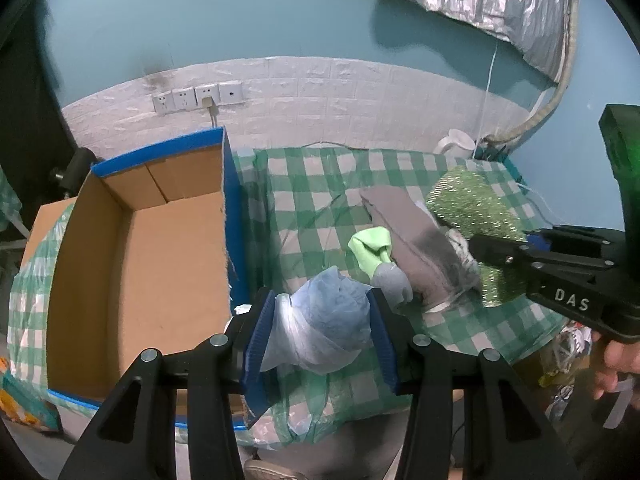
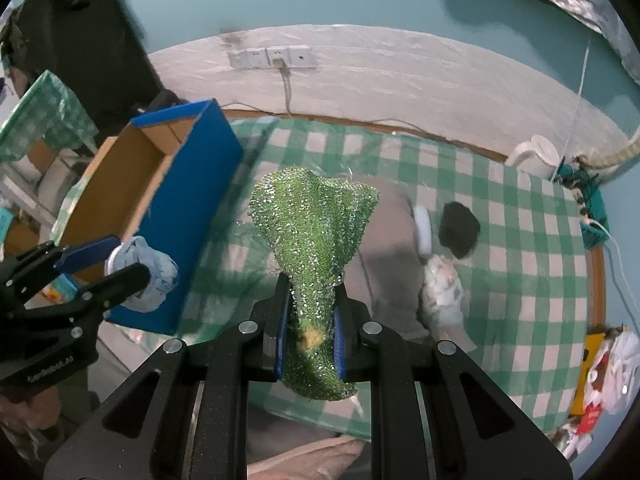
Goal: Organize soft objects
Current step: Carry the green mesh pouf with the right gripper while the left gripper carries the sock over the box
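Note:
My left gripper [image 1: 322, 330] is shut on a bundled pale blue cloth in clear plastic [image 1: 324, 320], held above the table's front edge just right of the open cardboard box [image 1: 168, 248]. My right gripper [image 2: 310, 340] is shut on a glittery green sequin cloth [image 2: 316, 232], lifted over the checked tablecloth [image 2: 500, 240]; in the left wrist view that sequin cloth [image 1: 476, 212] hangs at the right. A grey cloth [image 1: 412, 236], a light green cloth [image 1: 370, 248] and a small patterned bundle [image 2: 442, 288] lie on the table.
The box has blue outer walls [image 2: 192, 208] and stands at the table's left end. A black soft lump [image 2: 459, 230] and a white round thing [image 2: 423, 230] lie mid-table. A white kettle [image 2: 536, 156] stands at the far right corner. Wall sockets [image 1: 198, 98] sit behind.

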Action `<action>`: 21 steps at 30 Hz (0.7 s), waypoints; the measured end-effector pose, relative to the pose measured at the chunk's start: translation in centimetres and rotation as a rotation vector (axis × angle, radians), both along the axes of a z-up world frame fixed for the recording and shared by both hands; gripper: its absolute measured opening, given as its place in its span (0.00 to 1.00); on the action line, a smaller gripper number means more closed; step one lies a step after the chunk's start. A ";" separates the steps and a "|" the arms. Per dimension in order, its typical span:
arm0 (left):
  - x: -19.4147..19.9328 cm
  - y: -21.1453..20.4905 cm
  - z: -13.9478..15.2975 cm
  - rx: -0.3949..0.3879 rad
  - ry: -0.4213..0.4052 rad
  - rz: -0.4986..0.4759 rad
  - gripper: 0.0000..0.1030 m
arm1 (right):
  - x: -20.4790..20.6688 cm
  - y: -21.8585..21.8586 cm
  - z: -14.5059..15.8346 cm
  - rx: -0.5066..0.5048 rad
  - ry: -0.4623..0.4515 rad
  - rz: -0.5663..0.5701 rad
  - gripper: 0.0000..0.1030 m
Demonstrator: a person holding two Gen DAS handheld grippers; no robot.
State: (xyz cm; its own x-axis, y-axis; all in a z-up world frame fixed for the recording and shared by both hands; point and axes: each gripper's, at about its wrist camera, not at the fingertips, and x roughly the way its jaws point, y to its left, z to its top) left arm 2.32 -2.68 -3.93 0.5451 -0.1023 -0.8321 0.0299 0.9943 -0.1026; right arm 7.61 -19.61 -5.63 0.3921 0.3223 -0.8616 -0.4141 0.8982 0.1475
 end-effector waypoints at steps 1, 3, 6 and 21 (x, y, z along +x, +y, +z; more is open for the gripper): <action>-0.1 0.1 0.2 -0.006 -0.005 0.001 0.47 | -0.1 0.3 0.1 0.001 -0.002 0.005 0.16; -0.3 0.4 0.5 -0.024 -0.011 0.003 0.47 | -0.2 1.0 0.4 0.002 -0.005 0.015 0.16; -0.5 0.8 1.1 -0.041 -0.022 0.000 0.46 | -0.2 2.0 0.7 0.003 -0.009 0.030 0.16; -1.8 5.9 2.3 0.000 -0.066 0.091 0.46 | -1.0 9.4 2.0 0.010 -0.014 0.141 0.16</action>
State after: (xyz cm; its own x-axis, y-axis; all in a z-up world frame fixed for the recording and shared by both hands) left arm 0.52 3.18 -1.62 0.6060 -0.0499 -0.7939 -0.0537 0.9932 -0.1035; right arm 6.63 -10.21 -3.65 0.3540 0.3830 -0.8532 -0.5379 0.8297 0.1493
